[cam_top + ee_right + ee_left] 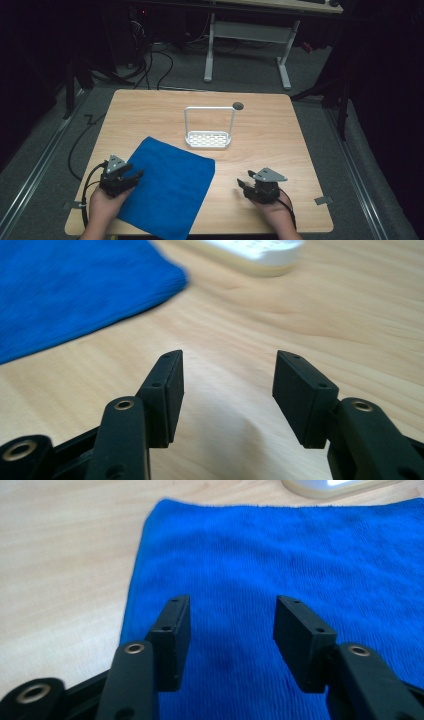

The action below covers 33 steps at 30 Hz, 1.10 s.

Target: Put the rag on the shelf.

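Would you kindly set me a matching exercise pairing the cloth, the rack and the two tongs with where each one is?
Things:
1. cloth
2. rack
3. left tongs
4. right tongs

Places:
A. over bare wood, jaws open
B. spread flat at the table's near left
C. over the blue fabric's edge, jaws open
D. upright at mid-table

Pairs: 1-B, 2-D, 3-C, 4-A

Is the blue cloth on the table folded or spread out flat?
Spread out flat. The blue cloth lies as a single smooth sheet on the table, all edges open, with no fold or crease visible.
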Each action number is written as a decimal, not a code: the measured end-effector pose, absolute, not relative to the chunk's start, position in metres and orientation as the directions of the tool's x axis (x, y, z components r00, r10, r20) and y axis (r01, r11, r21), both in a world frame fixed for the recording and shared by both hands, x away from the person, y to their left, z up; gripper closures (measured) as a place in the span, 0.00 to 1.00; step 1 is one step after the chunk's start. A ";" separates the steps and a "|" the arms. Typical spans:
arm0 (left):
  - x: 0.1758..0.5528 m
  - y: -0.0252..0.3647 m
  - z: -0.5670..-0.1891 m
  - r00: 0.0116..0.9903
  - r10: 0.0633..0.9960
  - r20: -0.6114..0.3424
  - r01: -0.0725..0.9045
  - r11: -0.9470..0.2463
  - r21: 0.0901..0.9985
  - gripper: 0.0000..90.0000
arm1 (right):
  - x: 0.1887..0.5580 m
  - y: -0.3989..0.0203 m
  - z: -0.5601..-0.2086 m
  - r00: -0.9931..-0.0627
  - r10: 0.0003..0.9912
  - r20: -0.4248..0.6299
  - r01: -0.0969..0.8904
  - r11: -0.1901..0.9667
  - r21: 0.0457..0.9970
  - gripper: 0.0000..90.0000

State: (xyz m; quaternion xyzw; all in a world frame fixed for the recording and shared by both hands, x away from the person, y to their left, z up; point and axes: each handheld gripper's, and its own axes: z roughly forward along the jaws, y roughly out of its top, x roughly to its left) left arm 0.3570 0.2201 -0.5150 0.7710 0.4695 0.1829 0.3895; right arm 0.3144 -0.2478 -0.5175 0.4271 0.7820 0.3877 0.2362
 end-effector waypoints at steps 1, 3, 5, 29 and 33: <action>0.357 0.220 -0.514 0.493 0.865 -0.090 0.580 -0.250 0.775 0.56 | 0.316 -0.252 -0.516 -0.504 0.863 -0.029 0.491 0.314 0.813 0.52; 0.358 0.218 -0.509 0.493 0.866 -0.086 0.558 -0.239 0.795 0.56 | 0.318 -0.256 -0.514 -0.486 0.874 -0.024 0.480 0.289 0.828 0.52; 0.358 0.218 -0.508 0.495 0.864 -0.095 0.548 -0.226 0.805 0.56 | 0.319 -0.256 -0.513 -0.481 0.876 -0.035 0.468 0.290 0.835 0.53; 0.347 0.231 -0.513 0.490 0.872 -0.010 0.532 -0.289 0.796 0.70 | 0.320 -0.207 -0.509 -0.604 0.795 -0.059 0.409 0.372 0.833 0.79; 0.341 0.239 -0.515 0.489 0.872 -0.039 0.545 -0.270 0.794 0.75 | 0.323 -0.192 -0.511 -0.647 0.761 -0.043 0.400 0.387 0.831 0.80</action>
